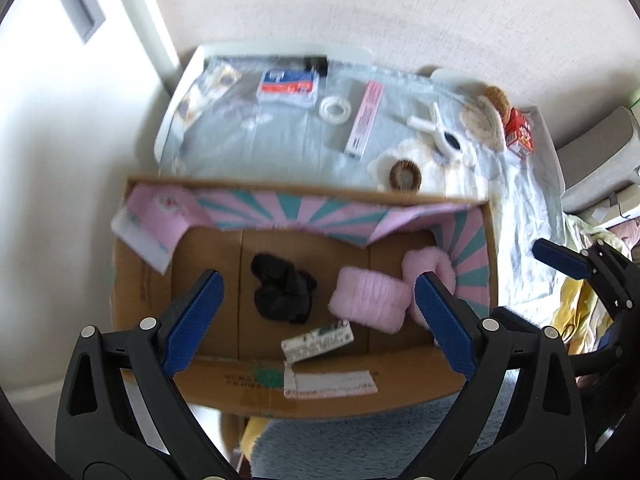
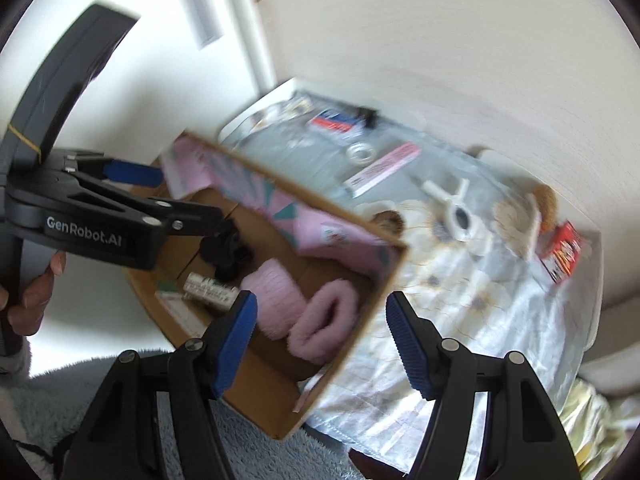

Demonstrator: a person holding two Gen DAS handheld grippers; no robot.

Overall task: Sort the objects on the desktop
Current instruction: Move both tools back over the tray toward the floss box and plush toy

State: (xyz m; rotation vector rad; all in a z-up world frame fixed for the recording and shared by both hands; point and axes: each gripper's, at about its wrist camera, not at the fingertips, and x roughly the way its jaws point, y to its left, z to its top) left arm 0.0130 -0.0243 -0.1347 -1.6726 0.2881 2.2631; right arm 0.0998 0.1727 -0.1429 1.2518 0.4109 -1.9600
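An open cardboard box [image 1: 208, 376] [image 2: 360, 344] holds a black cloth [image 1: 282, 292] [image 2: 228, 254], two pink fluffy bands [image 1: 370, 300] [image 2: 276, 294] and a small white packet [image 1: 318, 340] [image 2: 210, 290]. My left gripper [image 1: 320, 316] hangs open and empty over the box; it also shows at the left of the right wrist view [image 2: 180, 196]. My right gripper [image 2: 320, 340] is open and empty above the box's right wall. On the table behind lie a blue-red packet [image 1: 286, 86], a tape ring [image 1: 335, 108], a pink box [image 1: 365, 118], a white clip [image 1: 438, 130] and a brown round brush [image 1: 405, 176].
The table is covered with a pale flowered cloth [image 1: 248, 140] [image 2: 460, 320] and stands against a white wall. A red carton [image 1: 519, 136] [image 2: 562, 254] and a beige round item [image 1: 486, 118] sit at the far right. A grey fluffy fabric [image 1: 360, 436] lies below the box.
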